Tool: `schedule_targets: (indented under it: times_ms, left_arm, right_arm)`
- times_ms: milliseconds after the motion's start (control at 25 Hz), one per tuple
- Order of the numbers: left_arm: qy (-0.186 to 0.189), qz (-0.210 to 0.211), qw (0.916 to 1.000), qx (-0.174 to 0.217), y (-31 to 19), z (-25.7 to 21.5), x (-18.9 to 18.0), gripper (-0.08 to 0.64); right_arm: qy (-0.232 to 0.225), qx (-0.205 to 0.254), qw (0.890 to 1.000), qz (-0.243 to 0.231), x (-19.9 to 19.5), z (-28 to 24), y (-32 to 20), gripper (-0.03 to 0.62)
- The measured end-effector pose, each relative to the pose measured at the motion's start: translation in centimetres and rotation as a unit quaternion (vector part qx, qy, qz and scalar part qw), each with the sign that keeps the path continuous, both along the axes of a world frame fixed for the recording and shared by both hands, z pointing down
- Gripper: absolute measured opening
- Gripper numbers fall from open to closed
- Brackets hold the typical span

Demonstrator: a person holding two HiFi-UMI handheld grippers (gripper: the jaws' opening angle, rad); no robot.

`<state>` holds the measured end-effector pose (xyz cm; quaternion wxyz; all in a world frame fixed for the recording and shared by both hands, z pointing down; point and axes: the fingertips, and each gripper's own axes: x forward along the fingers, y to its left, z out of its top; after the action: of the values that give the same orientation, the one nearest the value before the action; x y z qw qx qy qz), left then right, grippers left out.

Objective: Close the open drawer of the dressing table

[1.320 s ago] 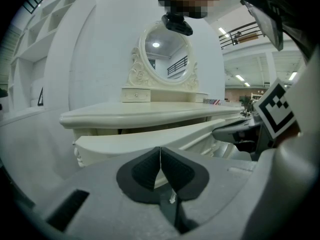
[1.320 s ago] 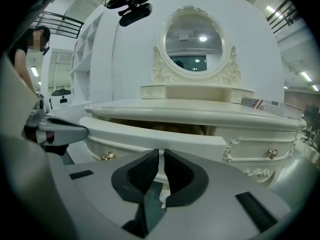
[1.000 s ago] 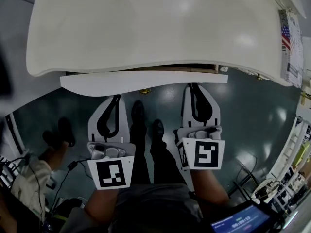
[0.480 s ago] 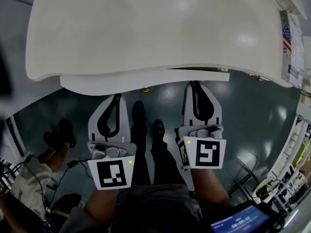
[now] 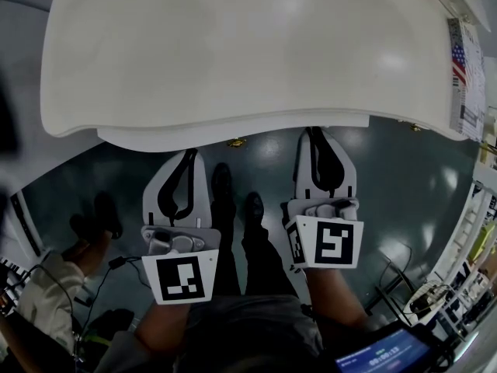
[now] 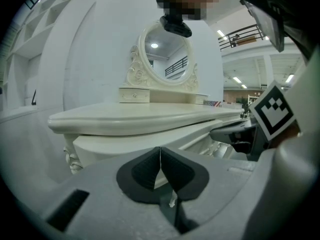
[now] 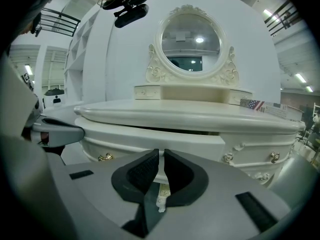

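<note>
**First speaker:** What takes up most of the scene?

**Second speaker:** A cream counter (image 5: 233, 45), the top of the dressing table, fills the upper half of the head view. Dark floor (image 5: 404, 177) lies below its front edge. An oval mirror (image 7: 190, 41) stands at the back of the counter.

**First speaker:** Where is the drawer?

**Second speaker:** The drawer (image 5: 155, 140) sits directly under the counter's front edge. Only a narrow pale strip of its front shows past that edge. It looks nearly shut but not quite flush.

**First speaker:** And the claws?

**Second speaker:** The left claw (image 5: 186, 158) has its jaws pressed together and holds nothing. Its tip is just below the left part of the counter's front edge. The right claw (image 5: 314, 137) shows only a thin slit between its jaws and is also empty. Its tip is tucked under the right part of that edge. Contact with the drawer cannot be confirmed. A small brass handle (image 5: 235, 142) hangs below the middle of the counter's edge.

**First speaker:** How is this push best finished?

**Second speaker:** Probably by keeping both closed tips square on the drawer front and pressing evenly, straight in under the counter. That keeps the drawer from skewing. The pressure should ease off as the front meets the frame.
</note>
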<state>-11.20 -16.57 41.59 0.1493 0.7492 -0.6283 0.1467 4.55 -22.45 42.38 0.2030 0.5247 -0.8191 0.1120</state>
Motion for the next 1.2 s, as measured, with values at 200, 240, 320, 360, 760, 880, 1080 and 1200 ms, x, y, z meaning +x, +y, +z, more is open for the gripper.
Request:
schedule_targets:
  times_ms: [200, 240, 320, 360, 760, 880, 1080, 1200]
  left_arm:
    - [0.002, 0.005, 1.0, 0.0, -0.4, -0.1, -0.2, 0.017]
    - [0.003, 0.006, 1.0, 0.001, -0.5, -0.2, -0.2, 0.017]
    - [0.004, 0.007, 1.0, 0.002, -0.7, -0.1, -0.2, 0.017]
    - [0.005, 0.007, 1.0, 0.002, -0.8, -0.1, -0.3, 0.017]
    - [0.008, 0.012, 0.9999, 0.004, -2.0, -0.1, -0.3, 0.017]
    - [0.01, 0.01, 0.9999, 0.008, -2.3, 0.0, -0.3, 0.017]
    - [0.014, 0.011, 0.9998, 0.005, -2.6, 0.0, -0.4, 0.017]
    - [0.015, 0.011, 0.9998, 0.007, -3.0, -0.1, -0.5, 0.017]
  right_arm:
    - [0.002, 0.001, 1.0, 0.006, -0.2, -0.2, -0.4, 0.017]
    - [0.002, 0.002, 1.0, 0.007, -0.2, -0.2, -0.5, 0.017]
    - [0.002, 0.004, 1.0, 0.009, -0.3, -0.2, -0.8, 0.017]
    - [0.003, 0.004, 1.0, 0.009, -0.3, -0.1, -0.9, 0.017]
    - [0.001, 0.006, 1.0, 0.017, -0.4, -0.1, -2.0, 0.017]
    - [0.002, 0.008, 1.0, 0.016, -0.3, 0.0, -2.3, 0.017]
    - [0.006, 0.008, 1.0, 0.018, -0.5, -0.1, -2.7, 0.017]
    - [0.007, 0.01, 1.0, 0.018, -0.6, -0.1, -3.1, 0.017]
